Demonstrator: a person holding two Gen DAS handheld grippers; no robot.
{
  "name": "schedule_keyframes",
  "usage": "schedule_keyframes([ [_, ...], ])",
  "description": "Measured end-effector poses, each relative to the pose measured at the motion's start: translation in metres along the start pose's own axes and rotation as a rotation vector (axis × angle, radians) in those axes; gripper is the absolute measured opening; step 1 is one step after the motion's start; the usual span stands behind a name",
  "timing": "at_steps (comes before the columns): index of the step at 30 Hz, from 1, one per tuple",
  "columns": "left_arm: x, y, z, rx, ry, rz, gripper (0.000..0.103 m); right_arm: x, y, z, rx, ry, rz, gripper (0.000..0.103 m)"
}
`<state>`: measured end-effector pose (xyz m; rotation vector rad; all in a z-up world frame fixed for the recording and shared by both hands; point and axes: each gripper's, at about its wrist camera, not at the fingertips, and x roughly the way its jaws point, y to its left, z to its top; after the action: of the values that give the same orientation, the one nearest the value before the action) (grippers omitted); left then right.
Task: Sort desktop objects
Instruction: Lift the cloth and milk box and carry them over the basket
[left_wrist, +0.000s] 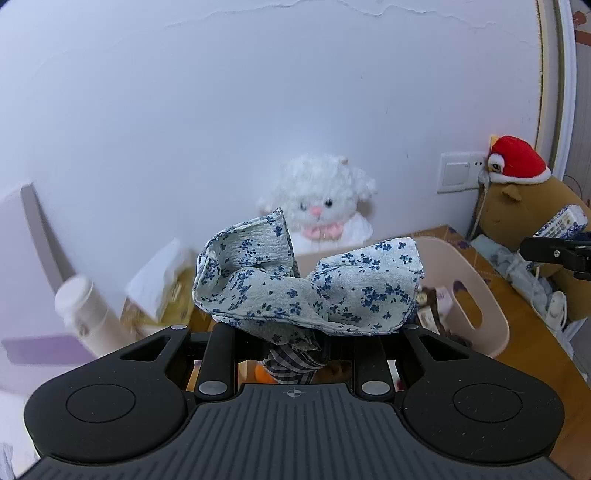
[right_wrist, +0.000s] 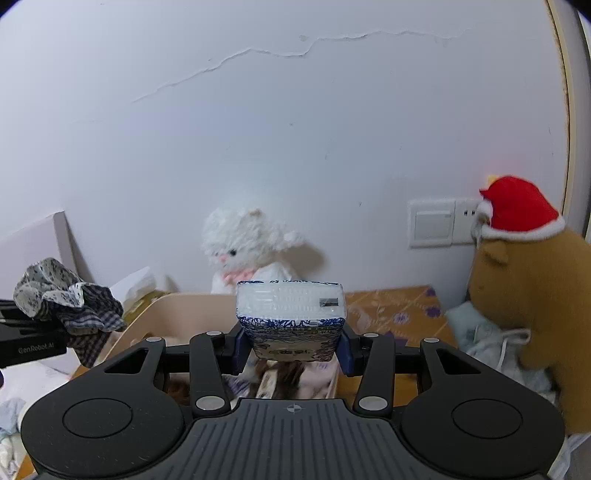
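The left hand-held gripper (left_wrist: 295, 332) pinches a bunched flowery cloth (left_wrist: 306, 284), the right hand-held gripper (right_wrist: 291, 345) squeezes a tissue pack (right_wrist: 291, 314); both lifted, probably headed for the beige bin (left_wrist: 476, 295) at 3 o'clock

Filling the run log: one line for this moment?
left claw: holds cloth | right claw: holds tissue pack | both above bin
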<state>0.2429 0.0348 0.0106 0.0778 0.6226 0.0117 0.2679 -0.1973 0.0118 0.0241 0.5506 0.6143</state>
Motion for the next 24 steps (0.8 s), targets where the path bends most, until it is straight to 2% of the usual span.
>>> schedule_keyframes([
  [8,0.038,-0.003,0.033,0.035,-0.006,-0.017,0.025,0.035,0.005,0.023,-0.044,-0.002,-0.016,0.044],
  [18,0.107,-0.013,0.024,0.039,0.189,0.012,0.025,0.091,0.028,0.012,-0.139,0.134,0.000,0.044],
  [24,0.127,-0.008,0.012,0.020,0.293,-0.006,0.026,0.117,0.041,0.002,-0.201,0.231,0.026,0.044],
])
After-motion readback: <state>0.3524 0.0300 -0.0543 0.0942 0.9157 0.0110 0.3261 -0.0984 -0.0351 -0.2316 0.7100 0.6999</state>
